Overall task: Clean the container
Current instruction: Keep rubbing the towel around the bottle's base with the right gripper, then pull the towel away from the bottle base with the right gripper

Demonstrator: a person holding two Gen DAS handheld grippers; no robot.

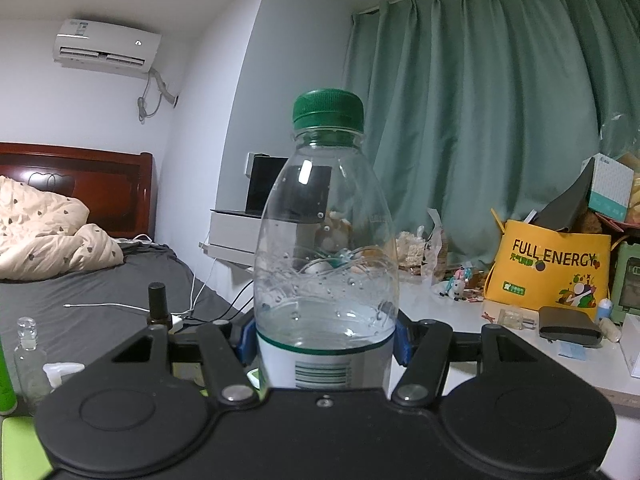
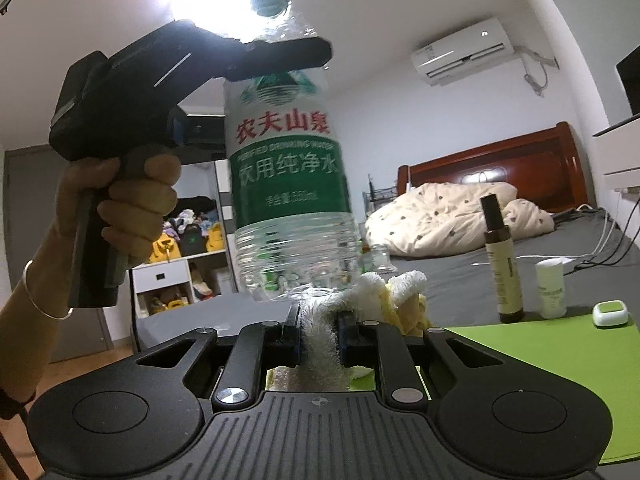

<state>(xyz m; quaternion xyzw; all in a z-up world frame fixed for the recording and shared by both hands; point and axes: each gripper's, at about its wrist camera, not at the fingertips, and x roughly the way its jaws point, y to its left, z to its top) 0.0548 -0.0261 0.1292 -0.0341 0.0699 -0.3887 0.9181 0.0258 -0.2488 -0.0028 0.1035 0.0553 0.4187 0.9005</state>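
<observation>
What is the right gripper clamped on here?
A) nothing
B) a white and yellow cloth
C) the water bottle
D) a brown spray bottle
B: the right gripper pinches a white and yellow cloth just below the water bottle, which the left gripper holds.

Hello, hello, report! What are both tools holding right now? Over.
Left tool shut on bottle, cap on, held upright in the air. Right tool shut on fluffy cloth, just under the bottle's base. Nothing in the way.
</observation>
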